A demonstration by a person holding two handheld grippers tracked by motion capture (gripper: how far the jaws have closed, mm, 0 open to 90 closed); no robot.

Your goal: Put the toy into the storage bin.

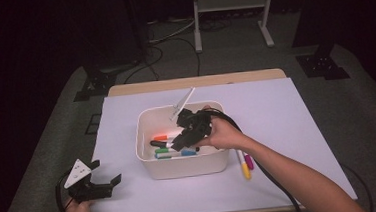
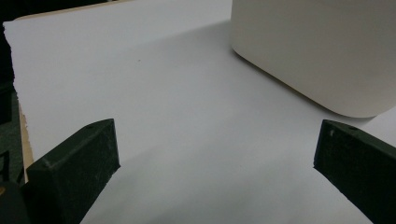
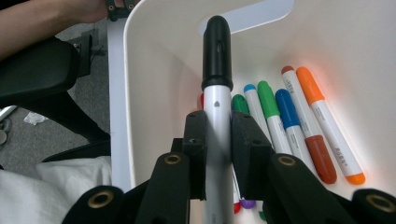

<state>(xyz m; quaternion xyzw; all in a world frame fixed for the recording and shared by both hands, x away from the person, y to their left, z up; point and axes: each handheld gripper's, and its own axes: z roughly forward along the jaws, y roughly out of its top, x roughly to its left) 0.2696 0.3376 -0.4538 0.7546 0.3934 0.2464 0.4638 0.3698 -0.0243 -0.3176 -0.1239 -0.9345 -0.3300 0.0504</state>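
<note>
R gripper (image 3: pixel 217 154) clenched on black-cap marker (image 3: pixel 217 93), over the white bin (image 1: pixel 147 154) w/ other markers (image 3: pixel 299 126) inside. Step: drop-off. Next: lower, release. L gripper (image 1: pixel 103 174) released, idle near-left on table.

Black-capped marker (image 3: pixel 217 93), lower end cut off

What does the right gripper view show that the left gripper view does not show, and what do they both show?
Right gripper view: its tongs shut on a black-capped marker, held above the loose markers lying inside the white bin.

Left gripper view: open tongs with nothing between them, over bare white paper, and the bin's outer wall.

Both: the same white bin, seen from inside in one and from outside in the other.
</note>
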